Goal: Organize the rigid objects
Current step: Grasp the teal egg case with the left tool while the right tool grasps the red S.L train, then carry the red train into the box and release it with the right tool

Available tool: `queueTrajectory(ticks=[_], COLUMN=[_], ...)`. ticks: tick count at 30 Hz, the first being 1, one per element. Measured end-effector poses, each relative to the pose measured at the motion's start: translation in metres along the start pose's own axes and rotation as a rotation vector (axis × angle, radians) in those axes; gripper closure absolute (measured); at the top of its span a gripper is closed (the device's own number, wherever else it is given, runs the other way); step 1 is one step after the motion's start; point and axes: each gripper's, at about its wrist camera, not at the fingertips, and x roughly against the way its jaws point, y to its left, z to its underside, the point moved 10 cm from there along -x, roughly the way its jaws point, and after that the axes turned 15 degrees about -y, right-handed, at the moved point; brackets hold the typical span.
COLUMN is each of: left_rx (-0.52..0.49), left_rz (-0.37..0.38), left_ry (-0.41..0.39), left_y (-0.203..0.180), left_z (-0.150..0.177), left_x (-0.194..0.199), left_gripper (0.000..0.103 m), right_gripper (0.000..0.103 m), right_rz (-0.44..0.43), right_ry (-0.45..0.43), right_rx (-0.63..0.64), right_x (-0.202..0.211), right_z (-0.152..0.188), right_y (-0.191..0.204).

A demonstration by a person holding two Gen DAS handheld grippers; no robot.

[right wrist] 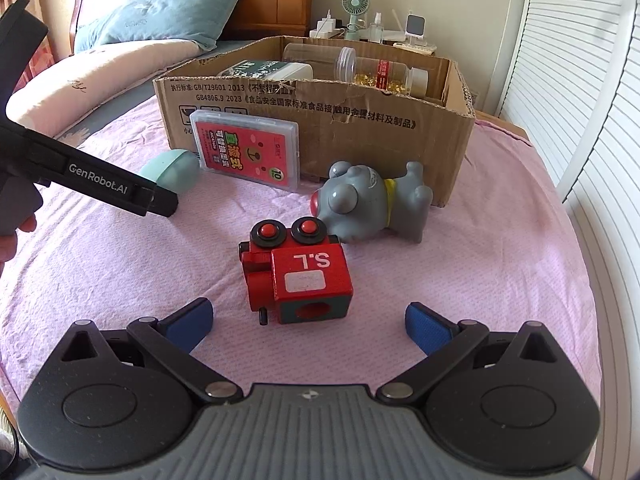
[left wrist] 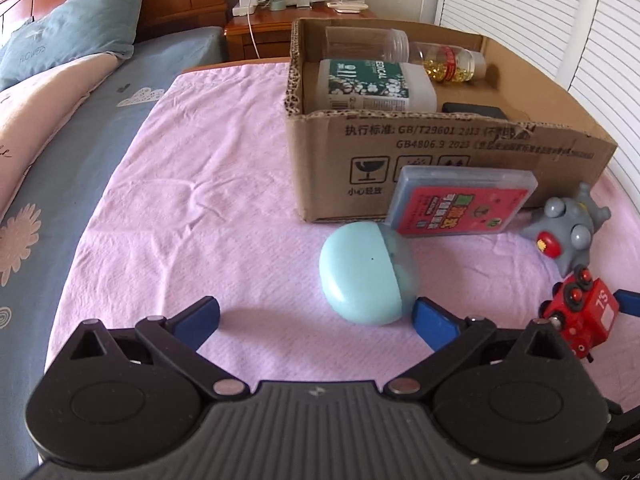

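A cardboard box (left wrist: 460, 160) (right wrist: 360, 120) stands on the pink cloth and holds bottles. In front of it lie a light blue egg-shaped case (left wrist: 366, 274) (right wrist: 176, 170), a clear card case with a red label (left wrist: 460, 204) (right wrist: 248, 152) leaning on the box, a grey toy dog (left wrist: 568, 232) (right wrist: 372, 204) and a red toy train (left wrist: 580, 316) (right wrist: 300, 276). My left gripper (left wrist: 316, 316) is open, just short of the blue case. My right gripper (right wrist: 308, 320) is open, just short of the red train.
Inside the box lie a white bottle with a green label (left wrist: 376, 86), a clear empty jar (left wrist: 368, 44) and a bottle of yellow capsules (left wrist: 448, 64). A bed with pillows (left wrist: 68, 36) is at left; a nightstand (left wrist: 304, 4) with a fan stands behind.
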Motion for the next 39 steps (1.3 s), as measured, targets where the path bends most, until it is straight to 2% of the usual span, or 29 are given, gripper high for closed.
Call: queueTrajectory(ticks=[7,12,20,22,30,37,39], left_rx=[-0.032,-0.044,-0.060,-0.060,-0.050,-0.051,-0.051], left_rz=[0.056,0.078,0.100,0.099,0.078,0.071,0.079], left_ry=[-0.050,-0.069,-0.085,-0.086,-0.092,-0.103,-0.104], left_y=[-0.024,-0.033,-0.032,-0.032,-0.032,-0.032,-0.032], left_z=[-0.012,-0.016,-0.015,-0.015,-0.013,-0.014,-0.013], left_x=[-0.004,-0.004,-0.003,-0.003,-0.001,-0.003,-0.002], left_gripper=[0.036,0.051,0.051,0.051,0.050,0.048,0.050], right_gripper=[0.000,0.000,0.002,0.012,0.038,0.040,0.045], right_rz=[-0.007,-0.021,-0.066,-0.071,-0.090,-0.103,-0.111], right_ry=[-0.024,-0.018,-0.026,-0.034,-0.049,-0.058,-0.059], right_rx=[0.004,0.013,0.041,0.045,0.061,0.082,0.080], right_x=[0.002,0.001,-0.008,-0.009,-0.010,-0.011,-0.010], right_z=[0.001,0.000,-0.008,-0.012,-0.018,-0.019,-0.019], right_y=[0.000,0.002,0.009,0.009,0.006,0.009,0.010])
